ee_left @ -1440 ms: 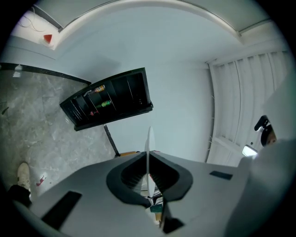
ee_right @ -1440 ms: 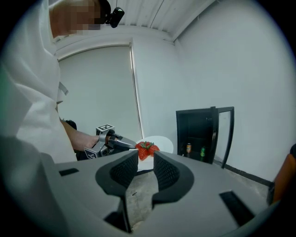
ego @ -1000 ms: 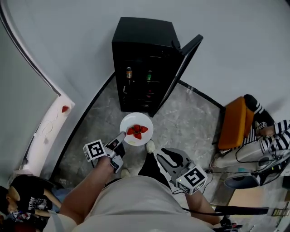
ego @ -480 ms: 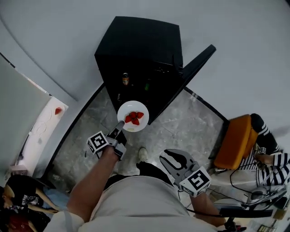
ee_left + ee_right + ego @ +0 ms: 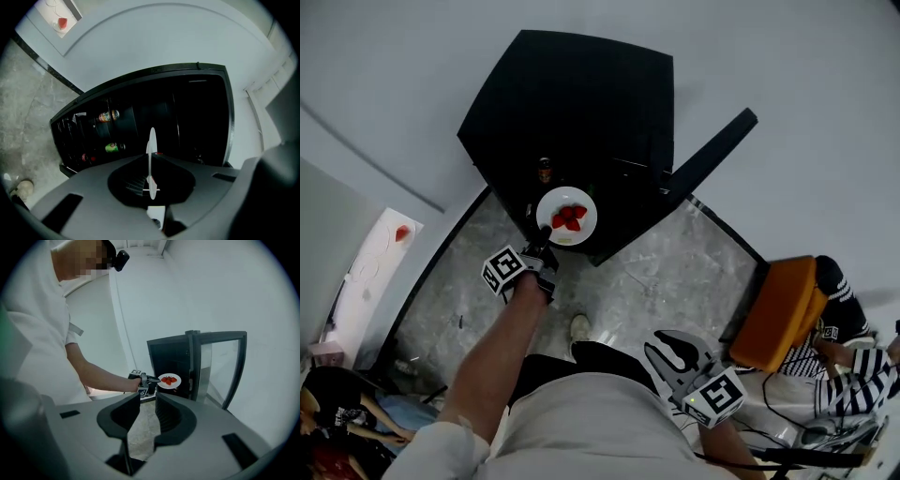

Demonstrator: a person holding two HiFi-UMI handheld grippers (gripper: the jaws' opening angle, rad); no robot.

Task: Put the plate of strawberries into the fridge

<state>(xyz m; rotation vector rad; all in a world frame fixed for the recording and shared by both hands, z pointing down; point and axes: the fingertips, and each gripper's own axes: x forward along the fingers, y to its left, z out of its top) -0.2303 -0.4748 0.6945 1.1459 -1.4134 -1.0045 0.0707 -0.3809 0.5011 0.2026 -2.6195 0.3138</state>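
The left gripper (image 5: 544, 234) is pinching the rim of the plate (image 5: 584, 228) between its fingers, holding it right at the fridge's (image 5: 572, 103) open front with the strawberries (image 5: 568, 217) lying loose on top. Such an edge-only grip is risking a tilt, or a knock against a shelf, spilling fruit. Well out from the fridge, below its open door (image 5: 712, 150), the right gripper (image 5: 677, 354) is hanging empty, fingers spread.

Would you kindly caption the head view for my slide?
Left gripper holds the plate of strawberries at the open fridge; right gripper idle, open.
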